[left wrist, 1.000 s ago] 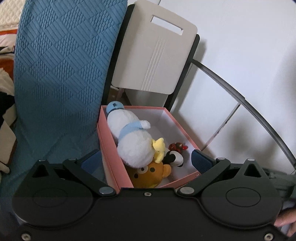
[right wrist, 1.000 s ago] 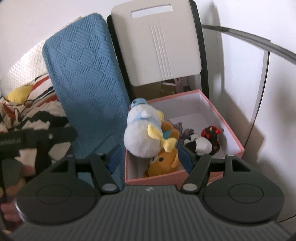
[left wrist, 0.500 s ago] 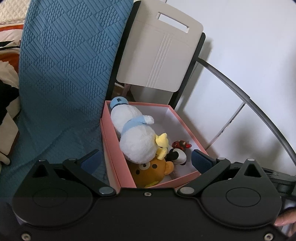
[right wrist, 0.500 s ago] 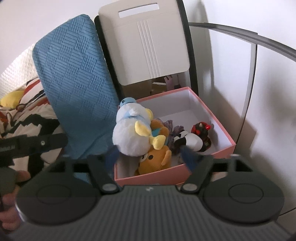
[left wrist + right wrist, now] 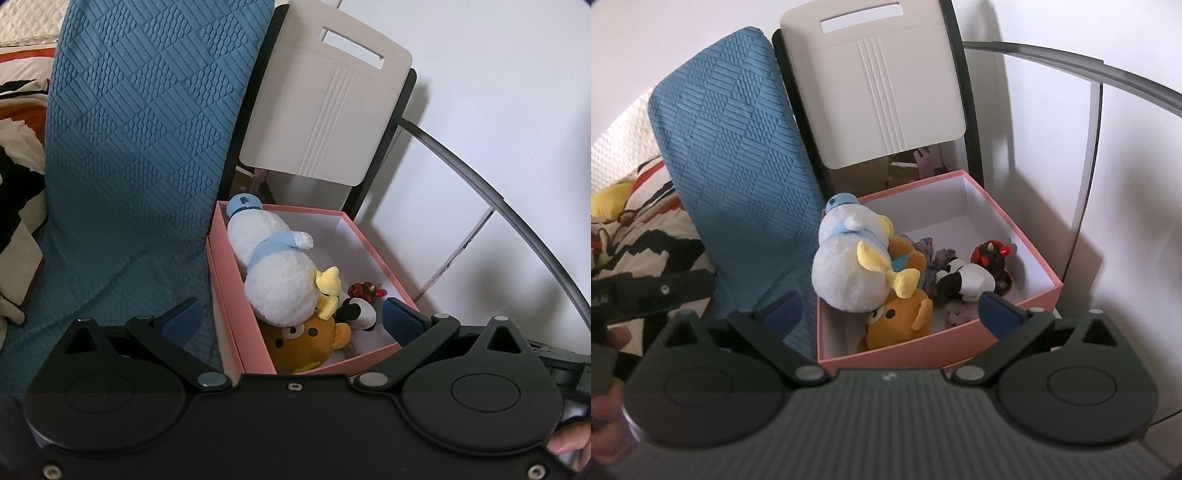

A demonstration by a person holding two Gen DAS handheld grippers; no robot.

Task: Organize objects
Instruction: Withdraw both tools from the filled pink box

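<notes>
Sitting on the floor beside a blue quilted cover is a pink box with a white inside, and both claws are hovering over its near end. The left claw is standing wide open, its blue pads apart and pressing on nothing. The right claw is also gaping wide with nothing gripped between its pads; its jaws have just been opening further.

Lying along the left wall of the box is a white duck plush with a light blue cap and scarf, its cap toward the far corner and its yellow feet pointing toward the near middle. Under its near end an orange bear plush is resting face up against the near wall. Just right of the bear a small black and white plush is lying on the box floor, and touching it on the far right is a small dark figure with red horns. From the right wrist view something purple and fuzzy is showing between the bear and the black and white plush; what it is cannot be told.

Behind the box a beige chair back with a slot handle is leaning upright. At the far left a striped orange, black and white blanket is lying on a bed. A person's fingertips are showing at the lower right edge of the left wrist view.
</notes>
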